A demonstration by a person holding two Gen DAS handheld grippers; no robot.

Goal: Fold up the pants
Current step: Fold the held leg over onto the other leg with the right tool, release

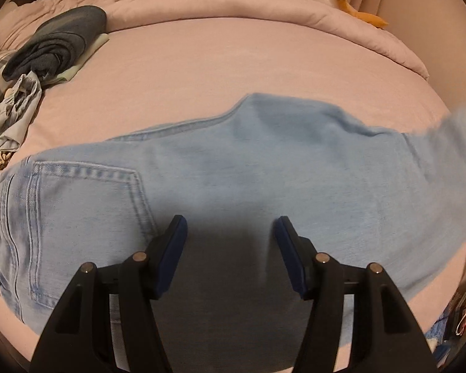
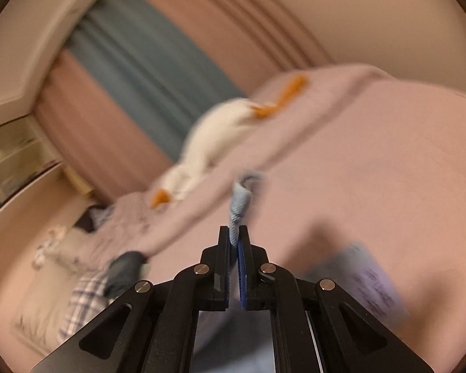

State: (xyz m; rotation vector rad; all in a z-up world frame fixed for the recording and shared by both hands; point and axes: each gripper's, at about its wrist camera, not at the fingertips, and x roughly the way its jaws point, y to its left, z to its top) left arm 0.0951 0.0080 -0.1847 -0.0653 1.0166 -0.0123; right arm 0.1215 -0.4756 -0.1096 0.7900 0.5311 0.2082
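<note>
So the light blue denim pants [image 1: 233, 168] lie flat on the pink-sheeted bed [image 1: 202, 62], long axis running side to side, waistband and back pocket [image 1: 87, 217] toward the left, legs trailing off right where it all blurs. Left tongs [image 1: 230, 227] hover over them, spread apart, gripping nothing. Right tongs [image 2: 234, 233] are pinched together on a bunched bit of that denim [image 2: 239, 202], raised off the bed.

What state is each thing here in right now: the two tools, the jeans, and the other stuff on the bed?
Left tool: open, hovering over the jeans, holding nothing.
Right tool: shut on a bunched bit of the jeans.
Jeans: spread across the bed, back pocket up, the right end blurred.
Dark garment: folded, on a pale one.
Plush goose: lying on the quilt.
Quilt: bunched up along the far side.
</note>
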